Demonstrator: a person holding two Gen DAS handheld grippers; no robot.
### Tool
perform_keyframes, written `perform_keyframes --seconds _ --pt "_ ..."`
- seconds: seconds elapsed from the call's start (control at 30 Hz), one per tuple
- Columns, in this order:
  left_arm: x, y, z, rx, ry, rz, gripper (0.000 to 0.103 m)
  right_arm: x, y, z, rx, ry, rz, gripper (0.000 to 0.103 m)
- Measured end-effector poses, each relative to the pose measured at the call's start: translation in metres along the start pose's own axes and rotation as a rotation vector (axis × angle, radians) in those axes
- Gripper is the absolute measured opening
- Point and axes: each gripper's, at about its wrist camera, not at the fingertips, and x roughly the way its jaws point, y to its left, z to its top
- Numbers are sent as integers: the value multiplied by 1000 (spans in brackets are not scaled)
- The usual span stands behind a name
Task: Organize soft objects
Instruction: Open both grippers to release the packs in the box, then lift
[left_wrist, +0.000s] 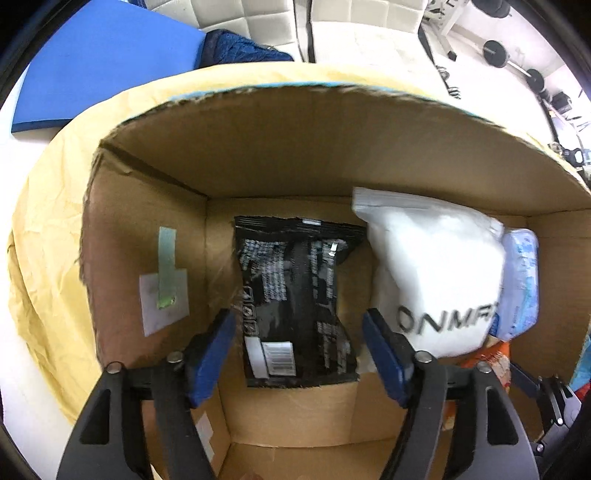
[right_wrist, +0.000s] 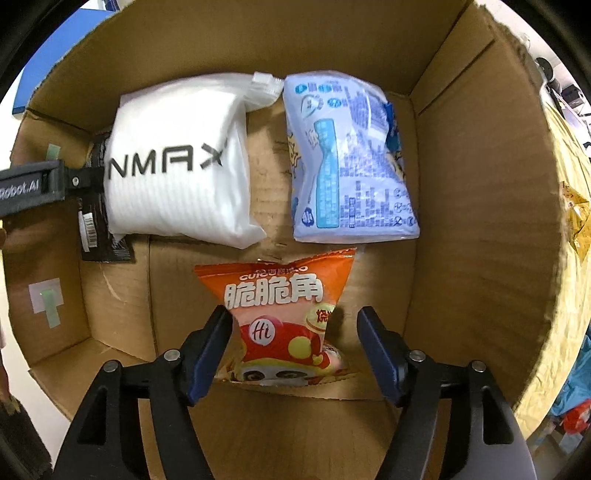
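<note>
Left hand-held gripper (left_wrist: 299, 341): jaws wide apart, holding nothing; poised over the black snack packet inside the box, its blue pads either side of the packet's lower half without visibly pressing it.
Right hand-held gripper (right_wrist: 293, 343): jaws wide apart, holding nothing; the orange snack bag sits between the pads, left pad just beside its edge, right pad apart from it.
Black snack packet (left_wrist: 295, 310): lies flat on the box floor, back side with barcode up, at the left of the row.
Orange snack bag (right_wrist: 284, 314): lies on the box floor in front of the other packs, printed face up, lengthwise between the right jaws.
White zip pouch (right_wrist: 177, 162): lettered "NMAX", plump; lies beside the black packet and overlaps its edge.
Pale blue snack bag (right_wrist: 347, 158): flat on the floor, right of the white pouch with a strip of bare cardboard between them.
Cardboard box (right_wrist: 480, 184): open-topped container for all four soft items.
Reason for layout (judgement): packs lie side by side in one layer, so each stays reachable and none gets crushed.
Reason for open jaws (judgement): each straddles a pack lengthwise, suited to releasing or nudging it.
Yellow paper (left_wrist: 44, 229): crumpled sheet outside the box.
</note>
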Motion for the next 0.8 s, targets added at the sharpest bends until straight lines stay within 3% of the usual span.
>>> perform_keyframes --seconds 0.03,0.1,0.37,0.8 --pt "-2 -1 -2 1 -3 0 90 -3 -1 0 -1 -4 4 76" --pt "-7 -3 -7 8 -12 15 98 -13 5 2 -3 -13 3 79" --pt "-36 1 -31 -6 -79 18 100 -51 17 -6 -11 -73 -2 101" --pt "-84 12 -101 -65 -204 -18 100 -115 13 -54 -26 -179 16 101"
